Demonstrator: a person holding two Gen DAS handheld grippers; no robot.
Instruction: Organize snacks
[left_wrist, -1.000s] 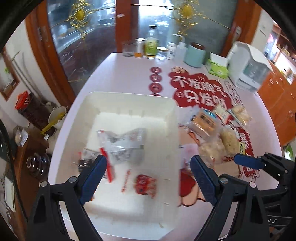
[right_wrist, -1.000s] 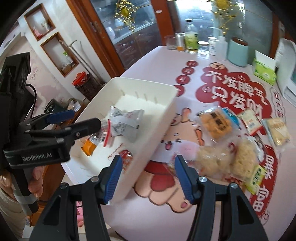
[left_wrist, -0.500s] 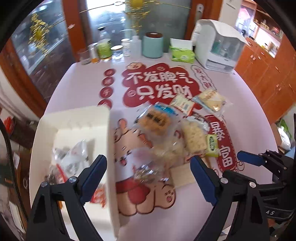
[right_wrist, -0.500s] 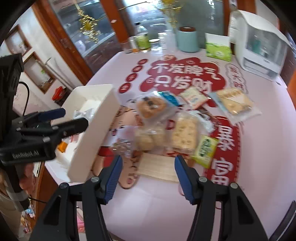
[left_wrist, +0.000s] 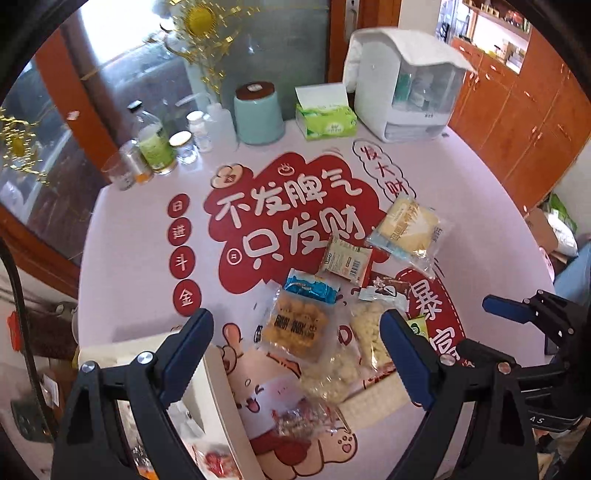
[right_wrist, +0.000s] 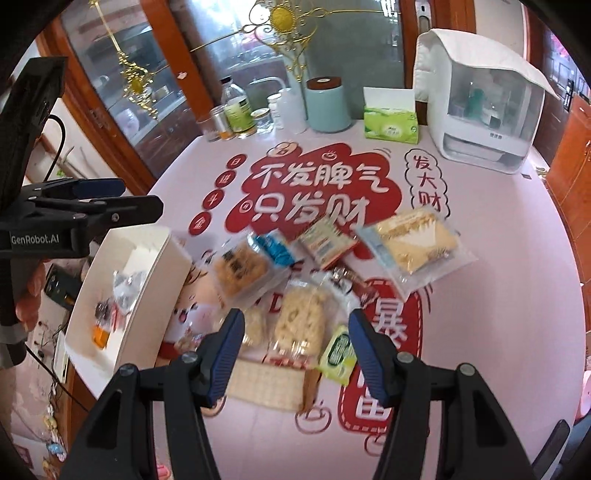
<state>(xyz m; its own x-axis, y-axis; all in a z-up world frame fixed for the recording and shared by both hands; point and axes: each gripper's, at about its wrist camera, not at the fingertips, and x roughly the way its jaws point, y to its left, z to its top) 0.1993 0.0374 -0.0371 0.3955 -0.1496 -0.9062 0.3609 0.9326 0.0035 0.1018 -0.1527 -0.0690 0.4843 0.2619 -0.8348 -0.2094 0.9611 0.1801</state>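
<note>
Both your left gripper (left_wrist: 295, 350) and right gripper (right_wrist: 295, 343) hang spread and empty over overlapping snack packets (right_wrist: 299, 325); grab carelessly and you'll drag neighbours or miss the white bin (right_wrist: 147, 291).

One white bin (right_wrist: 147, 295) sits at nine o'clock, holding several small wrapped snacks — too blurred to count. On the tablecloth (right_wrist: 480, 332) lie about eight loose packets around centre. At twelve o'clock stand one mint canister (right_wrist: 327, 105), one green tissue box (right_wrist: 389, 127), one white appliance (right_wrist: 487, 107) — plus roughly six bottles and jars (right_wrist: 240, 114).
</note>
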